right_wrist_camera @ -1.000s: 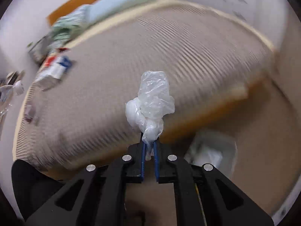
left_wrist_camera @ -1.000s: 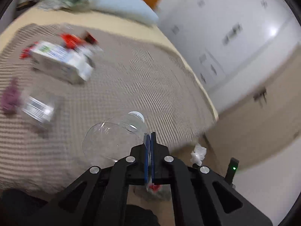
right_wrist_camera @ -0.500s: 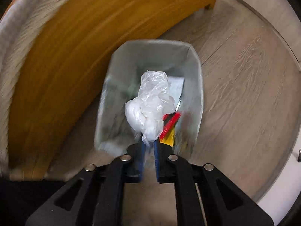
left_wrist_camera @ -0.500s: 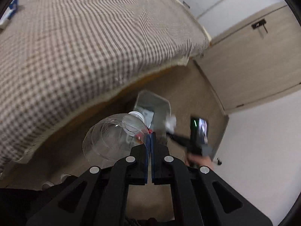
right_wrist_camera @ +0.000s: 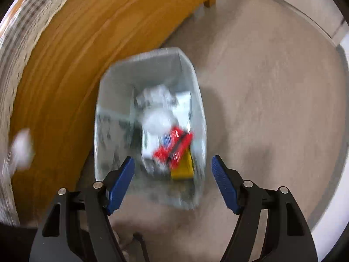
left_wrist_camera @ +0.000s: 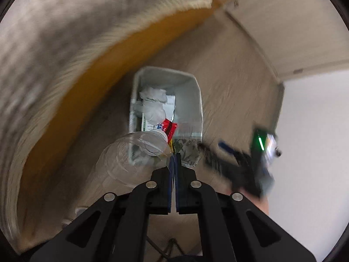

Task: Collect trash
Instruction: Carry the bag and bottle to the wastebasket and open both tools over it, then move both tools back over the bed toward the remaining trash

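My left gripper (left_wrist_camera: pixel 175 161) is shut on a clear plastic bottle (left_wrist_camera: pixel 130 155), which sticks out to the left of its fingertips, just above the near end of a grey bin (left_wrist_camera: pixel 200 100) on the floor. My right gripper (right_wrist_camera: pixel 172 159) hangs over the same bin (right_wrist_camera: pixel 113 91); its jaws are opening and nothing is between them. A crumpled white plastic bag (right_wrist_camera: pixel 156 109) lies inside the bin on a red wrapper (right_wrist_camera: pixel 174 146) and a yellow item (right_wrist_camera: pixel 182 169). The left wrist view shows the bag (left_wrist_camera: pixel 152 102), the wrapper (left_wrist_camera: pixel 168 127) and, blurred at the right, the right gripper (left_wrist_camera: pixel 212 147).
The orange wooden bed frame (right_wrist_camera: pixel 87 43) runs close along the bin's left side, with the checked bedcover (left_wrist_camera: pixel 54 32) above it. Wood-look floor (right_wrist_camera: pixel 261 87) lies to the right of the bin. A blurred white thing (right_wrist_camera: pixel 21 150) shows at the left edge.
My right gripper came down over the bin, opened and let go of the white plastic bag, which now lies in the bin. My left gripper swung from the bed down to the bin, still holding the bottle.
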`<state>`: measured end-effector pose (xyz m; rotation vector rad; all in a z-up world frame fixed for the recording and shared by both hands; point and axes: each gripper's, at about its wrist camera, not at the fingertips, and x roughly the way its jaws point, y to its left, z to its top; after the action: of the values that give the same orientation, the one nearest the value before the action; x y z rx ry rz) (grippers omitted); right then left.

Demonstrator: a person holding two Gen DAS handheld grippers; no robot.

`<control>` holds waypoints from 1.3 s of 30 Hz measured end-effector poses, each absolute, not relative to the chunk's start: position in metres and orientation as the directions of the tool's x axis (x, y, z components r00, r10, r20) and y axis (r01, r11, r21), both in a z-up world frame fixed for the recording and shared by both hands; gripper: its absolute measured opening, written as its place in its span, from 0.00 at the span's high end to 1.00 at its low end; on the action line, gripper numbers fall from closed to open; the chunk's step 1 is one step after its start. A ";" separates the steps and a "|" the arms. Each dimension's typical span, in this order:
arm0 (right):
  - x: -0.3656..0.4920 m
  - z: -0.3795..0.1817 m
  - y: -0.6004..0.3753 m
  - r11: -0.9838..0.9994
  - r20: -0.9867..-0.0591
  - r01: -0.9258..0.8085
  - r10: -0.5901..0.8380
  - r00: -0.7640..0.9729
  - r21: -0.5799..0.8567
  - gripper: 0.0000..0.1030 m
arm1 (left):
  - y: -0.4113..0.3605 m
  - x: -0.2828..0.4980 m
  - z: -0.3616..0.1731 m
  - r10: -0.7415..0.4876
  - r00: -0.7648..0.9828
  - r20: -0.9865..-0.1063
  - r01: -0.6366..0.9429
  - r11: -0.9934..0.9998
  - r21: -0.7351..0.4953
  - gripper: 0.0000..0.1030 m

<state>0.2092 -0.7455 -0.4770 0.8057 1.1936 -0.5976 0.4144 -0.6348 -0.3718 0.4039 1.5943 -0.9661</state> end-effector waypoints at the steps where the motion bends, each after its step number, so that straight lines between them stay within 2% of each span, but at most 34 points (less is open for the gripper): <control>1: 0.200 -0.477 -0.737 0.587 -0.962 0.778 0.008 0.271 0.224 0.32 | -0.651 0.415 -0.382 -0.224 -0.257 -0.940 0.721 0.604 -0.341 1.00; 2: 0.189 -0.477 -0.727 0.577 -0.962 0.785 0.009 0.271 0.227 0.32 | -0.665 0.415 -0.395 -0.215 -0.234 -0.948 0.726 0.610 -0.317 0.88; 3: 0.179 -0.477 -0.719 0.562 -0.962 0.793 0.015 0.274 0.235 0.32 | -0.676 0.417 -0.408 -0.208 -0.221 -0.953 0.723 0.621 -0.303 0.52; 4: 0.174 -0.479 -0.714 0.553 -0.961 0.797 0.023 0.275 0.242 0.32 | -0.683 0.416 -0.420 -0.205 -0.215 -0.955 0.716 0.632 -0.297 0.39; 5: 0.170 -0.482 -0.706 0.547 -0.962 0.800 0.040 0.269 0.246 0.32 | -0.688 0.416 -0.433 -0.205 -0.206 -0.957 0.708 0.643 -0.291 0.32; 8: 0.174 -0.487 -0.687 0.587 -0.969 0.777 0.063 0.237 0.228 0.32 | -0.681 0.423 -0.457 -0.185 -0.179 -0.966 0.644 0.721 -0.257 0.30; 11: 0.182 -0.482 -0.685 0.603 -0.968 0.765 0.047 0.248 0.225 0.32 | -0.670 0.425 -0.451 -0.152 -0.222 -0.963 0.630 0.732 -0.261 0.30; 14: 0.189 -0.475 -0.692 0.590 -0.967 0.777 0.028 0.255 0.222 0.32 | -0.659 0.422 -0.413 -0.165 -0.068 -0.984 0.696 0.699 -0.165 0.29; 15: 0.193 -0.474 -0.695 0.589 -0.967 0.778 0.018 0.255 0.216 0.32 | -0.651 0.419 -0.398 -0.180 -0.023 -0.983 0.714 0.686 -0.142 0.26; 18: 0.204 -0.459 -0.701 0.607 -0.966 0.772 -0.025 0.257 0.190 0.32 | -0.620 0.409 -0.358 -0.243 0.005 -0.970 0.735 0.659 -0.161 0.25; 25: 0.229 -0.388 -0.696 0.665 -0.938 0.732 -0.138 0.317 0.149 0.32 | -0.528 0.415 -0.260 -0.463 0.144 -0.875 0.642 0.716 -0.273 0.25; 29: 0.252 -0.329 -0.668 0.720 -0.896 0.676 -0.186 0.404 0.156 0.32 | -0.464 0.428 -0.203 -0.535 0.251 -0.807 0.618 0.730 -0.292 0.24; 33: 0.282 -0.278 -0.631 0.797 -0.840 0.578 -0.187 0.509 0.174 0.31 | -0.396 0.448 -0.159 -0.551 0.391 -0.737 0.577 0.771 -0.270 0.15; 35: 0.303 -0.255 -0.607 0.832 -0.812 0.527 -0.182 0.555 0.174 0.26 | -0.358 0.462 -0.149 -0.534 0.449 -0.716 0.540 0.801 -0.259 0.15; 39: 0.359 -0.222 -0.559 0.888 -0.775 0.404 -0.094 0.625 0.218 0.26 | -0.278 0.497 -0.139 -0.490 0.512 -0.705 0.438 0.856 -0.277 0.15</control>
<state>0.3595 -0.5594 -0.2217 0.3945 0.8527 -0.2949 0.4970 -0.2781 -0.1392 -0.0661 0.8689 -0.5584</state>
